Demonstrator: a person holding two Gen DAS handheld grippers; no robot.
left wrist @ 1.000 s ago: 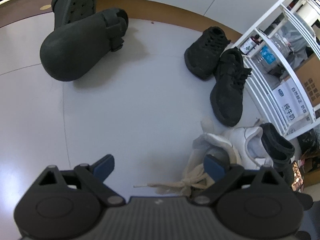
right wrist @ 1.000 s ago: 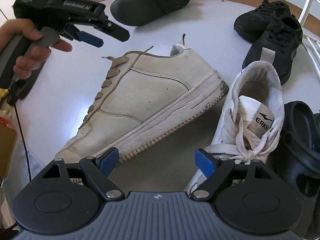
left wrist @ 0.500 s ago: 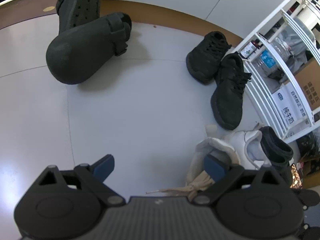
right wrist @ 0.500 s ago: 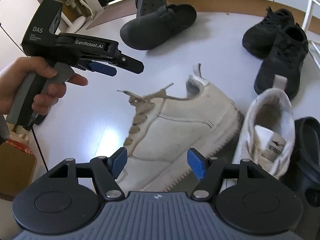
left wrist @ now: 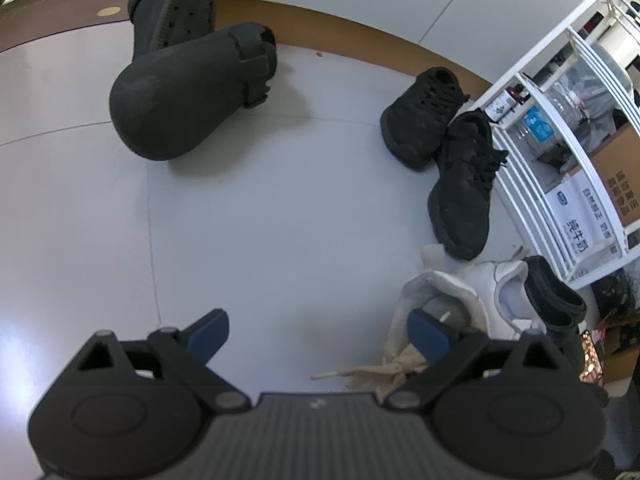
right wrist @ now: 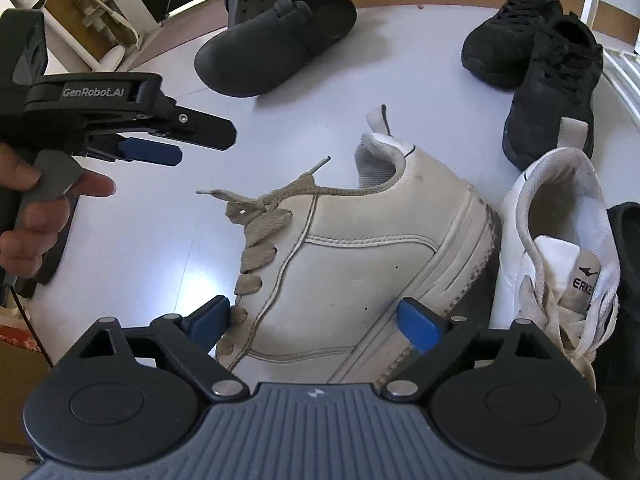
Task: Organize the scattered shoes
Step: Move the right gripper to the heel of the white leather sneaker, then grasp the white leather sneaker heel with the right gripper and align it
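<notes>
Right gripper fingers spread around beige sneaker, not clamped; left gripper released, empty. Tilted sneaker may slip on closing.

"GenRobot.AI" on left claw body | "ERKE" on white sneaker tongue

Pale grey floor w/ brown border: black clogs at far edge, black sneaker pair by white rack, beige sneaker beside white sneaker.
</notes>
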